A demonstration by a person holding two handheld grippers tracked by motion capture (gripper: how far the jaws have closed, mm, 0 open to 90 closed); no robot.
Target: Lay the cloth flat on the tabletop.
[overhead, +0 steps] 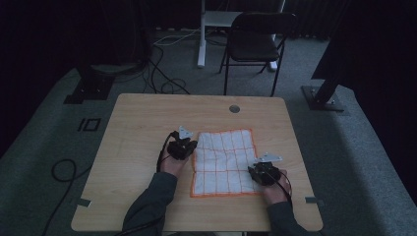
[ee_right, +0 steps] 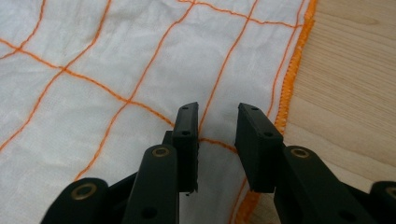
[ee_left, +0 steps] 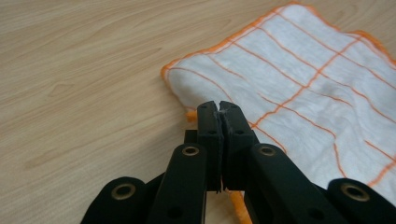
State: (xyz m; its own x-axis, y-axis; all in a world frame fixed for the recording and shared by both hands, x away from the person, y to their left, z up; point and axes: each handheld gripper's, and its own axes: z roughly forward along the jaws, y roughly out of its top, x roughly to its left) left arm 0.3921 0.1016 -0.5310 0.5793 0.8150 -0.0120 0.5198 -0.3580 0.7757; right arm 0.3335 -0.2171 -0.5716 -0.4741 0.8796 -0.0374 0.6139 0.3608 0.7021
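The table point(overhead: 147, 118) is pale wood-grain, smooth with a soft satin sheen. The cloth point(ee_left: 299, 93) is white woven fabric, matt and slightly crumpled, crossed by orange threads and edged with orange stitching. The left gripper point(ee_left: 219, 108) and right gripper point(ee_right: 217, 116) look like black matt plastic, with brassy metal rivets at the joints.

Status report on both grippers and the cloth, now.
Left gripper shut on cloth edge. Right gripper open over its right side. Nothing in the way.
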